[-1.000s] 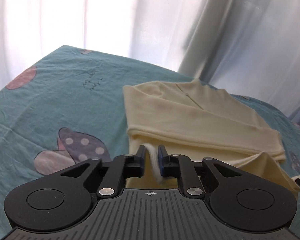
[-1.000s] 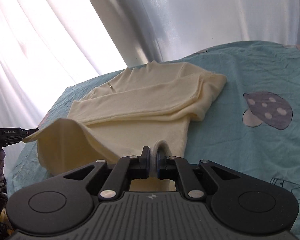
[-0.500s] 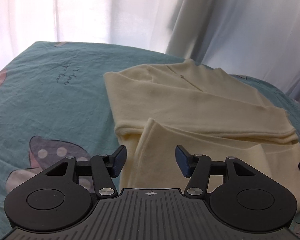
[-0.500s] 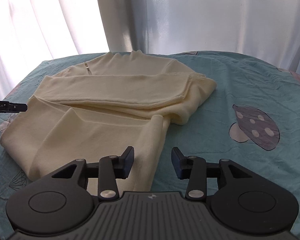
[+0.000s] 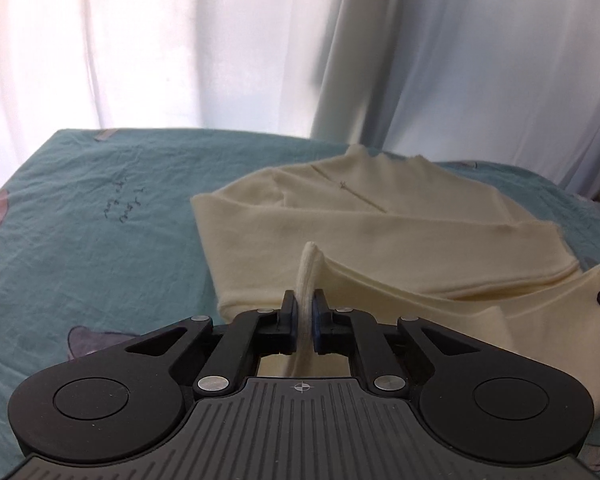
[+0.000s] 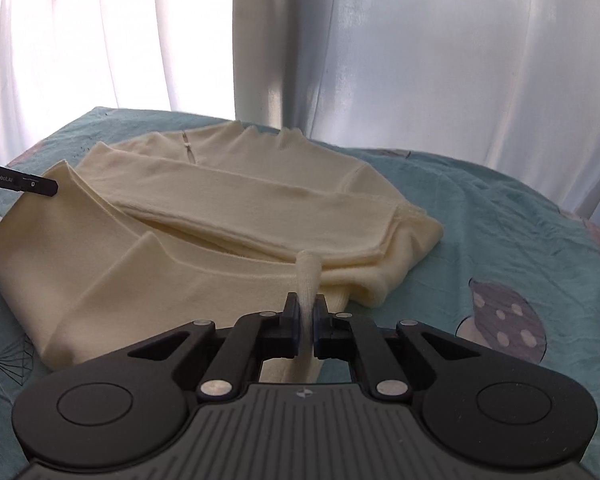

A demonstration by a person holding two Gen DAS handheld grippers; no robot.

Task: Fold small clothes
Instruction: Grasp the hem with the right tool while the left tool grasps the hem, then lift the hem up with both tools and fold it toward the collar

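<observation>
Both grippers are pinched tight on the near hem of the cream sweater point(image 5: 380, 232): left hand-held gripper point(image 5: 308, 312) at one corner, right hand-held gripper point(image 6: 307, 312) at the other. Sweater's lying on the teal bedsheet point(image 5: 100, 240), sleeves already folded across. Gripping both corners looks like setup for flipping the bottom up evenly toward the far collar.

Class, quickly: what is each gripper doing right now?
Left gripper: closed, pinching the cream sweater.
Right gripper: closed, pinching the same sweater.

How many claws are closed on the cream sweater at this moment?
2. The left claw pinches the soft cream knit sweater at its near hem, left corner; the right claw pinches the hem's right corner.
</observation>
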